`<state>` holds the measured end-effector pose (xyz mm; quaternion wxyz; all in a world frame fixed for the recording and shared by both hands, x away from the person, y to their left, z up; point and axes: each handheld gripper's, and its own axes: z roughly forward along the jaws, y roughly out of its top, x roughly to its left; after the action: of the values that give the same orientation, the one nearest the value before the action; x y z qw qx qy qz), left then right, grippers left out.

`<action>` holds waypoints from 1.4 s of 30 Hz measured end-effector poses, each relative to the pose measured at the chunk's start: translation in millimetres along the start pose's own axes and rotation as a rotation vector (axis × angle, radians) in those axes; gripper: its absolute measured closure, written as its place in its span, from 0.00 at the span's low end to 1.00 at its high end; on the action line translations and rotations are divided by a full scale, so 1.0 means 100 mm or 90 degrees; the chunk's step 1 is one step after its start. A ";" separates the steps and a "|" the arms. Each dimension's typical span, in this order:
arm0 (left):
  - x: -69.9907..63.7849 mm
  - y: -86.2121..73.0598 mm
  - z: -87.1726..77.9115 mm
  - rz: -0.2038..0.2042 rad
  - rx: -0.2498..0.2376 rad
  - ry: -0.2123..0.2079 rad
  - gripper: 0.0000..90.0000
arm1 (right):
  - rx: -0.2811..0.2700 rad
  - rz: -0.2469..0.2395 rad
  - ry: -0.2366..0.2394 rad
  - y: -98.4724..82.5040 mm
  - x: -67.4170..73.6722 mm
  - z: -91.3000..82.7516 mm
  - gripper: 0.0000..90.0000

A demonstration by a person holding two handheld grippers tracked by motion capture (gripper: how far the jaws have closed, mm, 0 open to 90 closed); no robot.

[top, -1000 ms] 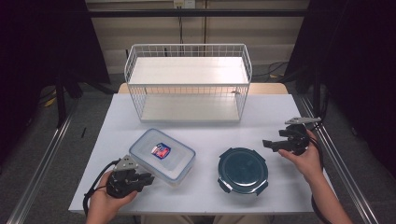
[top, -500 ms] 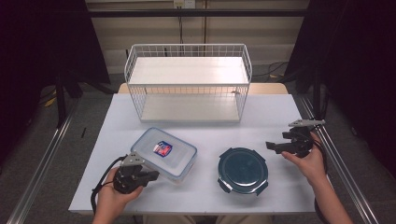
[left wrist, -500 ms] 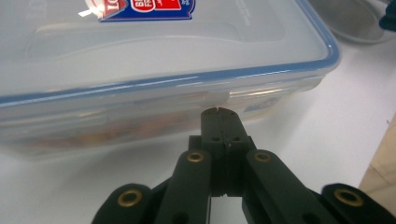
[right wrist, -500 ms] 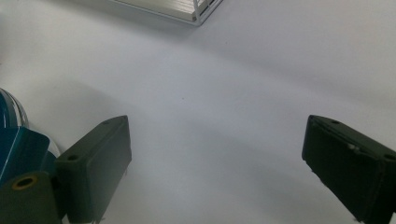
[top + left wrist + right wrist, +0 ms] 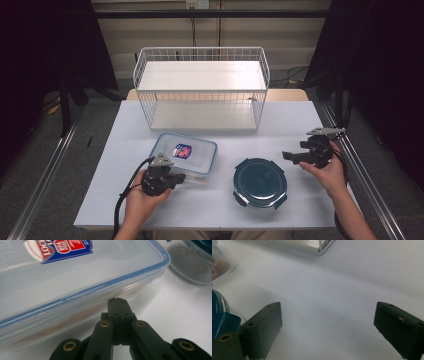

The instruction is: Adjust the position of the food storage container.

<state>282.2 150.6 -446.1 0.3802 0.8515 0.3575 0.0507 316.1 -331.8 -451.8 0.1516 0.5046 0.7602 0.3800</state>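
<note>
At the near left of the table [image 5: 215, 207], the left gripper [image 5: 176, 178] has its jaws pressed together with nothing between them, tips just at the near edge of the clear box [image 5: 186, 152] with the blue-rimmed lid. To the right of the box lies a round dark-green container [image 5: 260, 182]. At the right, the right gripper [image 5: 290, 156] hovers with jaws wide apart, empty, near the container. Farther off stands a white wire basket [image 5: 200, 90].
</note>
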 end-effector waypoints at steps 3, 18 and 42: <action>-0.01 0.06 0.08 -0.011 -0.005 -0.003 1.00 | -0.002 0.003 -0.002 0.00 0.00 -0.01 0.09; -0.04 0.31 0.29 -0.010 -0.016 0.012 1.00 | -0.008 0.011 0.003 -0.02 -0.04 -0.04 0.09; 0.63 -0.11 -0.35 -0.130 0.000 0.146 1.00 | -0.002 -0.007 0.018 0.09 0.07 0.08 0.09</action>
<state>310.0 218.1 -440.8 0.3402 0.7992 0.4834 0.1090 323.7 -320.1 -449.9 0.1436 0.4946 0.7647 0.3873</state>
